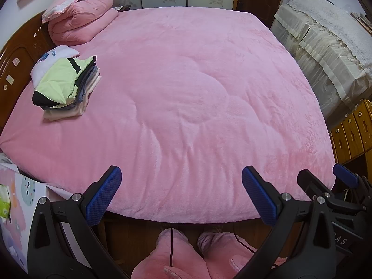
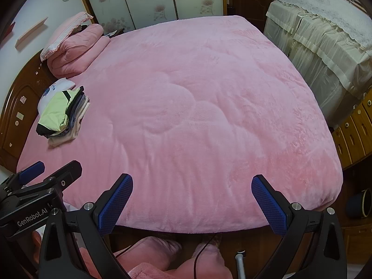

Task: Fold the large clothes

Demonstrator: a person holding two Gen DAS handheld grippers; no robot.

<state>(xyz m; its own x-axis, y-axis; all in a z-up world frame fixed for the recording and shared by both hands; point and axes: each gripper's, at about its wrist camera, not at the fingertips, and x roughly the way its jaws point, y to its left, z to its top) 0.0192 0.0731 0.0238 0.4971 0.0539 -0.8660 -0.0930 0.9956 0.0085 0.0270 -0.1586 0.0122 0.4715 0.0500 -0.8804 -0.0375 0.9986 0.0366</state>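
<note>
While both grippers' fingers [image 1: 103, 195] spread empty, only right view shows a basin [image 2: 359, 203]

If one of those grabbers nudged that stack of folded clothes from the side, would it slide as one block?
Probably not. The stack of folded clothes is several loose layers with uneven edges, so the top light-green garment would likely slip or unfold first. It sits on a plush pink blanket, which probably grips the bottom layer. Lifted, it should sag.

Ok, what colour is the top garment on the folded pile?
Light green with black trim, clearest in the left wrist view.
</note>
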